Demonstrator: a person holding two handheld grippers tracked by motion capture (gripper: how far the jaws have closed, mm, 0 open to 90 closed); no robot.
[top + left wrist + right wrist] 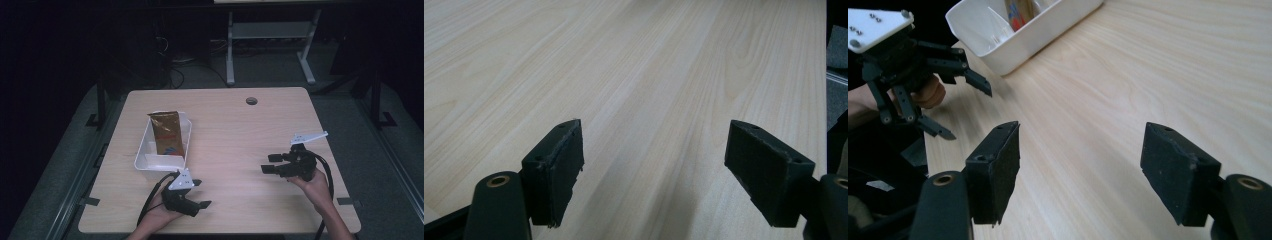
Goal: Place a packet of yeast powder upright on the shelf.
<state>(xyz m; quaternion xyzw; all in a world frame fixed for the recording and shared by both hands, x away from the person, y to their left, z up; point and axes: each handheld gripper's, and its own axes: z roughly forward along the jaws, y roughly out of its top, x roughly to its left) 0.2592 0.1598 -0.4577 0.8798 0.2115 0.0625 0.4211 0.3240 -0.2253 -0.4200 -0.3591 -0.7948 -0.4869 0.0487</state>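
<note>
The left claw [201,194] hangs just above the near edge of the pale wood-grain desk [235,125], its two black jaws spread wide with nothing between them; in the left gripper view they frame bare wood only. The hand holding it [159,214] comes in from the bottom edge with the palm under the black body, the grey three-cornered plate on top and the jaws pointing to the right across the desk. The right claw [268,164] is likewise wide open and empty, its jaws pointing left toward the other, held by a hand [316,187] whose forearm rises from the lower right; its plate tilts up behind it. The two claws are well apart. Just beyond the left claw sits a white rectangular plastic bin [143,150], and inside it a brown-gold foil packet [167,133] stands leaning against the far end. In the right gripper view the bin [1038,35] lies past the left claw [968,105].
</note>
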